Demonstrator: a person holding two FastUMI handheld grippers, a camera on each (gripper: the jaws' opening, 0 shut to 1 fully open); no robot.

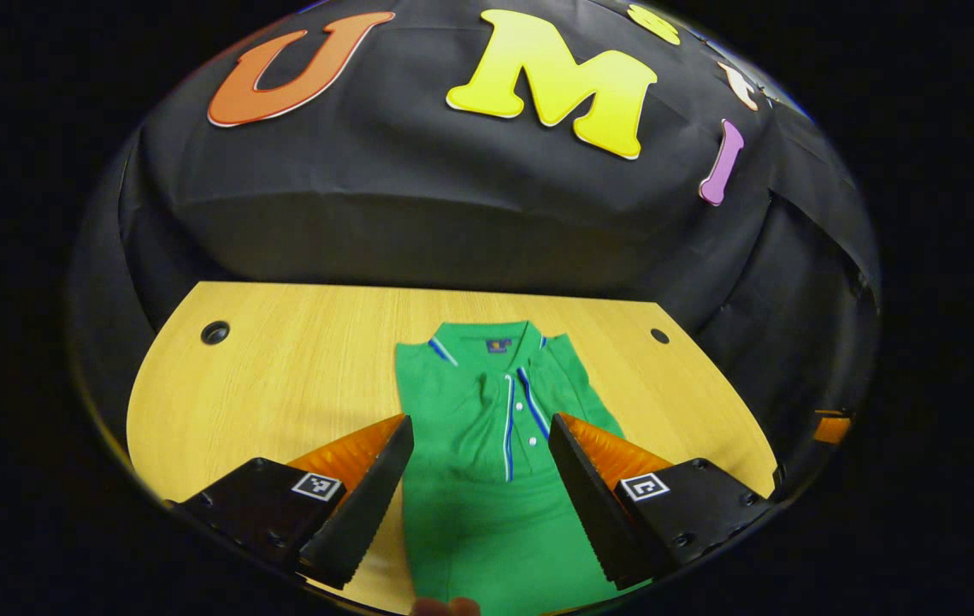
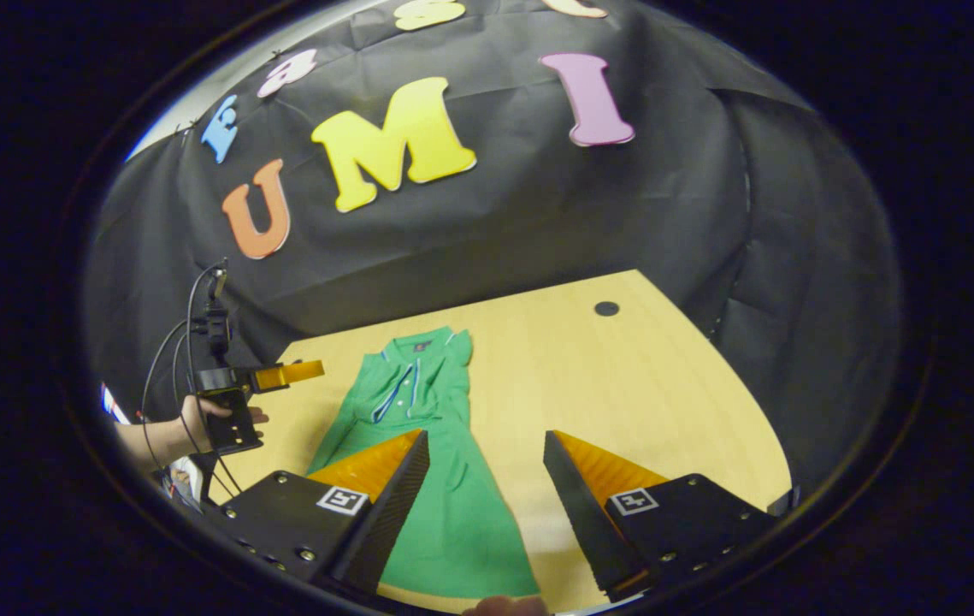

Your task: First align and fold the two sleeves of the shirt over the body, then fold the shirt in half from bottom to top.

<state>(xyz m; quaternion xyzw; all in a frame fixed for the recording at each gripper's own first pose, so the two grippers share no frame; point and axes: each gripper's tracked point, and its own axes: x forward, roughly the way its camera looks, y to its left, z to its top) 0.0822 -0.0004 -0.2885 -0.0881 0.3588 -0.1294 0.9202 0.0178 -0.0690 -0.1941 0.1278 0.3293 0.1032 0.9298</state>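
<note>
**Green shirt laid flat, both grippers raised above it with jaws apart**

A green polo shirt [image 1: 487, 445] is seen lying flat on the wooden table [image 1: 281, 368], collar toward the booth's far wall and hem toward the near edge. Both sleeves are seen folded in over the body, so that a narrow, long shape is presented; the bottom half is not yet folded up.

In the left gripper view, the left gripper [image 1: 480, 436] is held above the shirt's middle, its jaws spread wide and nothing gripped between them; the buttoned placket is framed in the gap.

In the right gripper view, the right gripper [image 2: 485, 452] is held above the shirt's lower right part, jaws likewise apart and empty. Farther off, at the table's left side, the left gripper [image 2: 294, 373] is seen carried by a hand [image 2: 196, 419], with cables [image 2: 163, 359] trailing from it.
</note>
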